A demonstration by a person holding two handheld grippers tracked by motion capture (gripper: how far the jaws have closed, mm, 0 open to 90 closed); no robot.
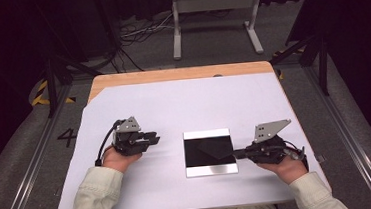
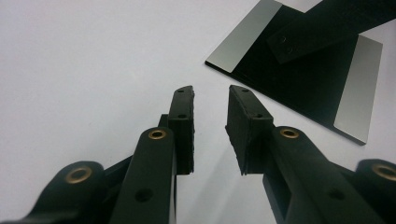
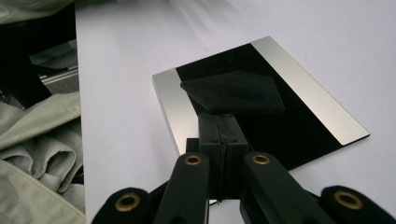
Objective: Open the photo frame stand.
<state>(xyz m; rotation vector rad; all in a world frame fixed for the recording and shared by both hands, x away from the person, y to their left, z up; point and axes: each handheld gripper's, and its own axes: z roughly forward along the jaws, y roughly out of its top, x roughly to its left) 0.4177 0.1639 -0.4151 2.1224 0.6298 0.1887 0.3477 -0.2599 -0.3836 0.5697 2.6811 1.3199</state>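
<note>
Black cloth (image 3: 236, 91) gripped by right gripper (image 3: 219, 122) over plate (image 1: 211, 169) | left gripper (image 2: 210, 107) jaws apart, empty, beside plate

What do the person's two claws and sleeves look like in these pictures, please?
Both claws, left claw and right claw, are black, each topped by a grey three-cornered plate with small holes. Brass-coloured rivets mark the jaw links. A black cable trails from the left one. The sleeves are pale beige.
</note>
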